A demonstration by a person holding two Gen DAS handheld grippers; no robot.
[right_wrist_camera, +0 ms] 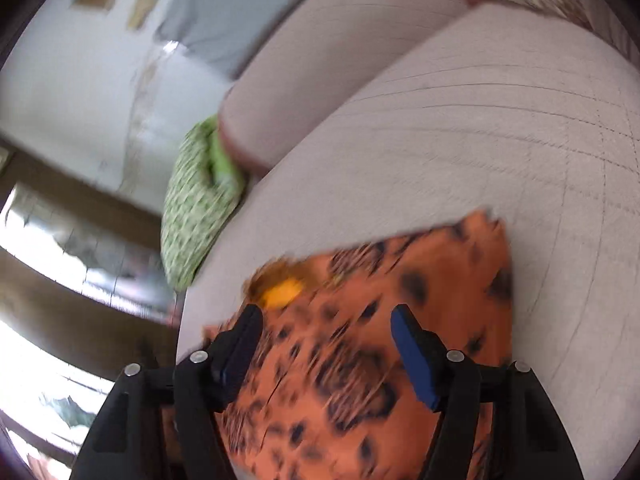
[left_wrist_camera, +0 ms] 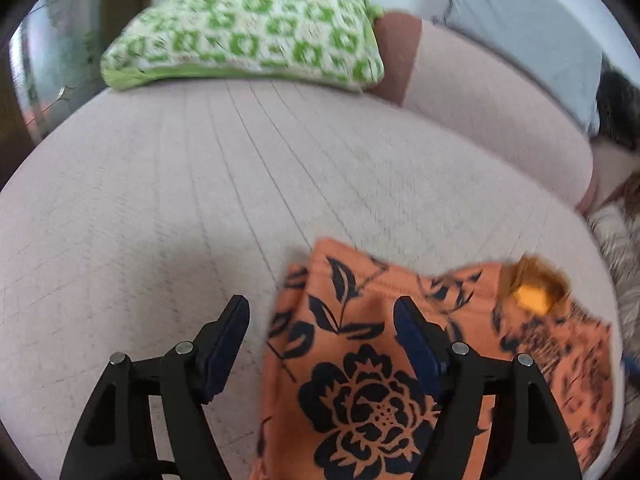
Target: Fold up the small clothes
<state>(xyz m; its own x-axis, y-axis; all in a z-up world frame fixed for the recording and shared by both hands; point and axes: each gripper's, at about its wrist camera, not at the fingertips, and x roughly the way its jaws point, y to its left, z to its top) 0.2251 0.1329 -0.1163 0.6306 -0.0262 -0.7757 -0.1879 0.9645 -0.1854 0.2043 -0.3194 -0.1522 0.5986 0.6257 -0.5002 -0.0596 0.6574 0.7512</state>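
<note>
Your left gripper [left_wrist_camera: 322,330] is spread wide and grasps nothing, hovering over the left edge of the orange cloth [left_wrist_camera: 360,380] lying at the sofa [left_wrist_camera: 180,200] seat's front edge. You look between folds; next, pinch an edge and carry it across. Your right gripper [right_wrist_camera: 326,340] is released too, above the cloth. Blur hides the cloth's folds and outline; its near part is cut off.

Garment [left_wrist_camera: 360,380] on sofa seat [left_wrist_camera: 180,200], cushion [left_wrist_camera: 248,28] behind, backrest [left_wrist_camera: 500,100] right
</note>
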